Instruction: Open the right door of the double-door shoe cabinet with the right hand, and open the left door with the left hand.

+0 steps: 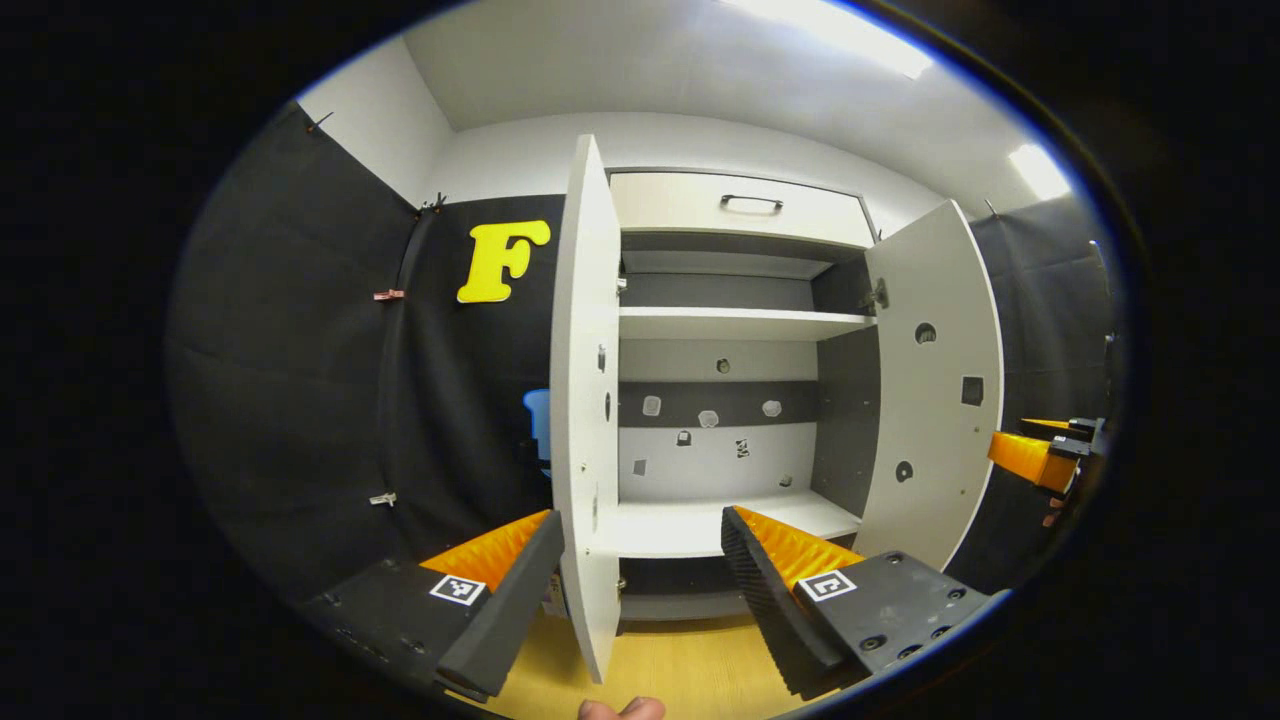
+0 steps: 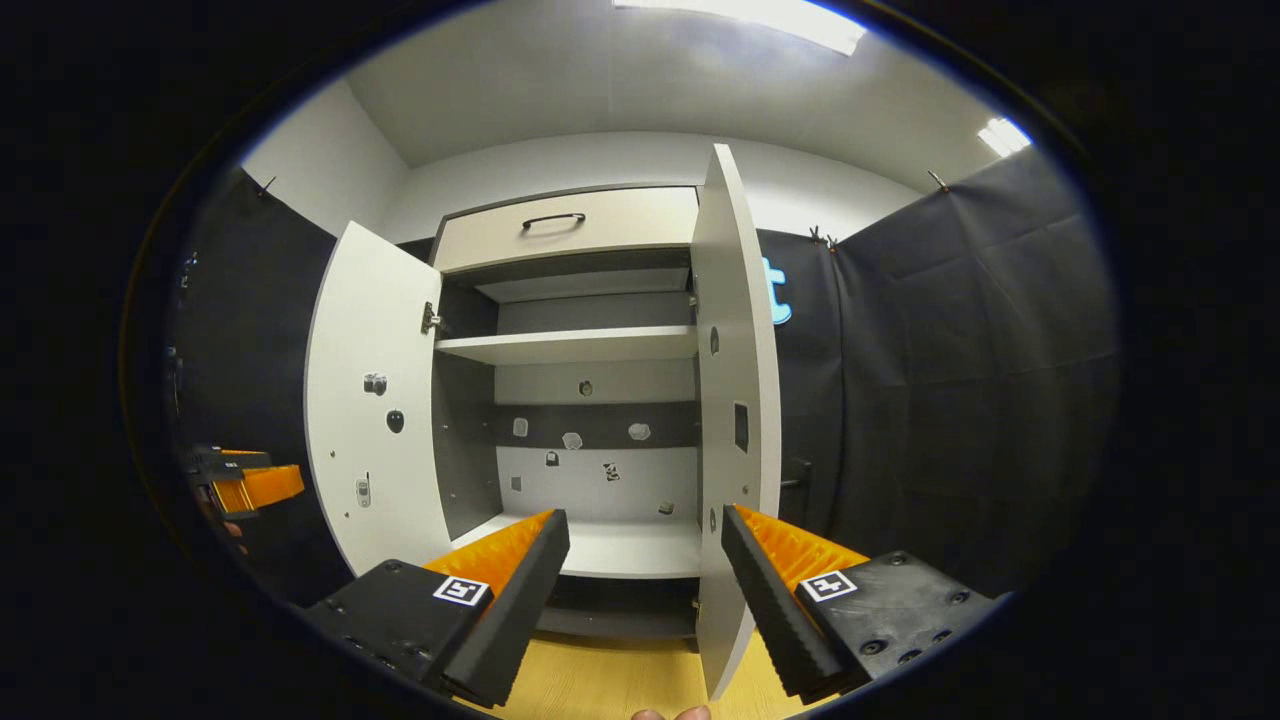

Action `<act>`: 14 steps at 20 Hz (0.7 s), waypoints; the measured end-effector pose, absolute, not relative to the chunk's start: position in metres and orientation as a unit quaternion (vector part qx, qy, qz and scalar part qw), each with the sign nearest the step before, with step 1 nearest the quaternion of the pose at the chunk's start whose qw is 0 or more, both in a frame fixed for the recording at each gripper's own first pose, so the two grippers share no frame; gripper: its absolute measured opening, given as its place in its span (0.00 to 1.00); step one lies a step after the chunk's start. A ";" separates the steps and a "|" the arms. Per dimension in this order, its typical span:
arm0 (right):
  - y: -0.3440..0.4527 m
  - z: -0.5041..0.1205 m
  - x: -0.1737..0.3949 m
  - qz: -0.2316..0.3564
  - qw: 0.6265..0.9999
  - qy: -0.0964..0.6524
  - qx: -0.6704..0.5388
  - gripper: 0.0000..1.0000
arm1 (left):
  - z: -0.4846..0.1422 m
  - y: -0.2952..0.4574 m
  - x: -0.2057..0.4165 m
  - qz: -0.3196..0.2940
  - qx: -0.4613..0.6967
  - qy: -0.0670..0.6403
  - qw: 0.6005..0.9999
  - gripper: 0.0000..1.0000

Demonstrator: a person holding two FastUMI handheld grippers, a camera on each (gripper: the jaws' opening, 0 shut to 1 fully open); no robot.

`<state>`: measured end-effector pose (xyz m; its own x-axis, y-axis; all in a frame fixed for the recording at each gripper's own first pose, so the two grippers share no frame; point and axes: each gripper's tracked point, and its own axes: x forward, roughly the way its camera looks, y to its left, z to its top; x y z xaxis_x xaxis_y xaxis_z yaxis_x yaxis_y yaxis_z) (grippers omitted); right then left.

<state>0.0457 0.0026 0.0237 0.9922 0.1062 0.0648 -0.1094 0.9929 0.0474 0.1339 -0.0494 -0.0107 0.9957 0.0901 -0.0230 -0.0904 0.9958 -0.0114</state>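
Between the spread left claw [image 1: 640,590] stands the left door [image 1: 585,400] edge-on, untouched; the right claw [image 2: 645,590], likewise spread, flanks the right door [image 2: 735,400], both swung wide, baring shelves.

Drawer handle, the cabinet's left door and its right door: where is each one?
Drawer handle [image 1: 751,203]: left gripper view, middle of the bar.
Left door [image 1: 585,400]: left gripper view, its inner face, seen nearly edge-on.
Right door [image 2: 735,400]: right gripper view, its inner face.
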 end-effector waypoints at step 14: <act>0.005 0.025 0.038 0.059 0.998 -0.032 0.023 0.96 | -0.008 -0.076 0.130 0.027 0.004 0.009 1.000 0.98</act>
<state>0.0382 0.0052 0.0246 0.9911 0.1154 0.0660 -0.1183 0.9921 0.0428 0.1301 -0.0756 -0.0082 0.9983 0.0551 -0.0178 -0.0549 0.9985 0.0091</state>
